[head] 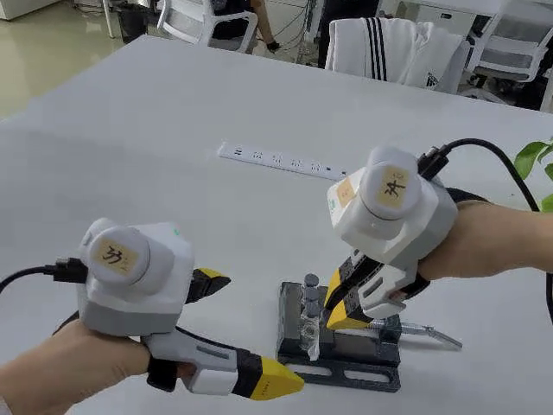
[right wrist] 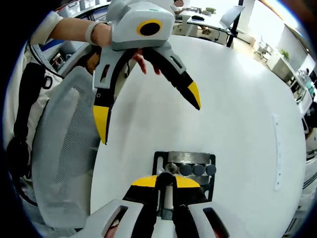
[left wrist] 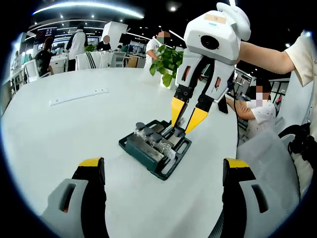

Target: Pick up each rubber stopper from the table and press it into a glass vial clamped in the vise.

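Note:
A dark vise [head: 346, 353] stands on the white table and clamps a row of glass vials. Those at the far end wear grey rubber stoppers [head: 311, 282]; the nearest vial [head: 309, 334] looks clear and uncapped. My right gripper [head: 335, 313] hangs just over the vise's right side, its jaws nearly together on what looks like a small dark stopper [right wrist: 166, 174]. From the left gripper view the right gripper [left wrist: 184, 125] points down beside the vise [left wrist: 148, 154]. My left gripper [head: 246, 328] stays wide open and holds nothing, to the left of the vise.
A white power strip [head: 281, 161] lies further back on the table. A plant [head: 536, 164] stands at the right edge. Office chairs, one draped with a striped jacket [head: 389, 47], line the far side. A mesh chair [right wrist: 64, 148] sits close behind me.

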